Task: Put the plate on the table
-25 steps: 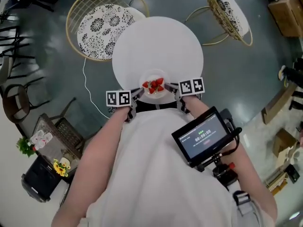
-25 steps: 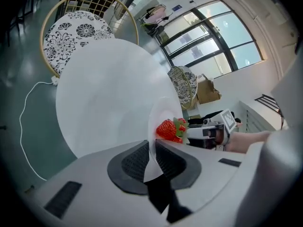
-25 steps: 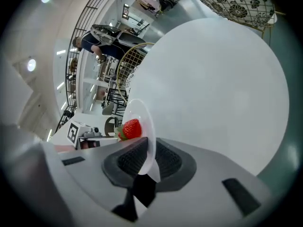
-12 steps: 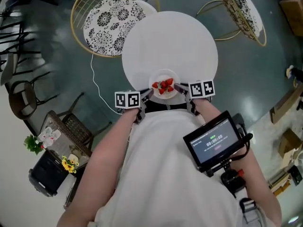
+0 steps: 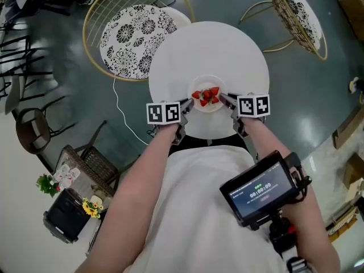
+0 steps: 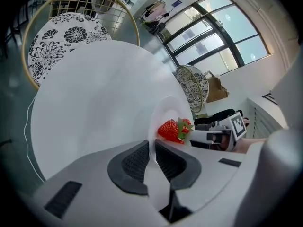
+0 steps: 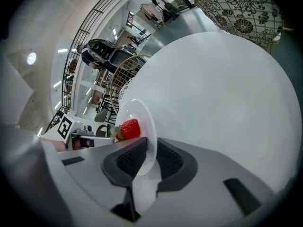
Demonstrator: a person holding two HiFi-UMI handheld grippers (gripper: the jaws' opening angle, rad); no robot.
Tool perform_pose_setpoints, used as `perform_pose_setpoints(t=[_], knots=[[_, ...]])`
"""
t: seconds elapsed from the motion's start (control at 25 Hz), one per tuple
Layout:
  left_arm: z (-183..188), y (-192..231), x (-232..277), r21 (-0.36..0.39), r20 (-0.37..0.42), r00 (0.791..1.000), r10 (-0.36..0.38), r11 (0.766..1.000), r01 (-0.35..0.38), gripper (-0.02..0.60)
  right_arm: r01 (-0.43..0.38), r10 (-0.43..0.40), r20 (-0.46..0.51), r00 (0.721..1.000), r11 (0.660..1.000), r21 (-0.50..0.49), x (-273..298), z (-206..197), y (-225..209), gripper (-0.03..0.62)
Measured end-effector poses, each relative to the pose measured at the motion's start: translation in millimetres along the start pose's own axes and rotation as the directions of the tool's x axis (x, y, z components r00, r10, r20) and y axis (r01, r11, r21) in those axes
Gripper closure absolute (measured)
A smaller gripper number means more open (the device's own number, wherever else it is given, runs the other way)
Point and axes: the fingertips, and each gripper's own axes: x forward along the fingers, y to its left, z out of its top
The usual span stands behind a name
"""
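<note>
A small glossy round white plate (image 5: 206, 82) of red strawberries (image 5: 206, 96) is over the near part of the smooth round white table (image 5: 210, 50). The left claw (image 5: 188, 104) clamps its left rim; the right claw (image 5: 223, 99), jaws just opening, pinches the right rim.

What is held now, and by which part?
The plate of strawberries, by its rim: left tongs on one side, right tongs opposite, whose jaws have just been opening, rim between them.

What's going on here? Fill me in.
A person grips a white plate of strawberries by opposite rims with the left claw and right claw, over the round white table. The right claw's jaws have just been opening, with the rim between them. Whether the plate has landed is unclear.
</note>
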Motion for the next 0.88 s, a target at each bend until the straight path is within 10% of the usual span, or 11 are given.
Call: perform_pose_setpoints(t=[0.48, 0.88], knots=[[38, -7, 26, 0.066, -0.009, 0.994, 0.105, 0.992, -0.104, 0.55, 0.136, -0.127, 0.074, 0.989, 0.981, -0.14, -3, 47, -17, 0.537], [44, -13, 31, 0.246, 0.005, 0.961, 0.275, 0.931, -0.268, 0.524, 0.316, -0.291, 0.132, 0.948, 0.914, -0.253, -12, 49, -27, 0.508]])
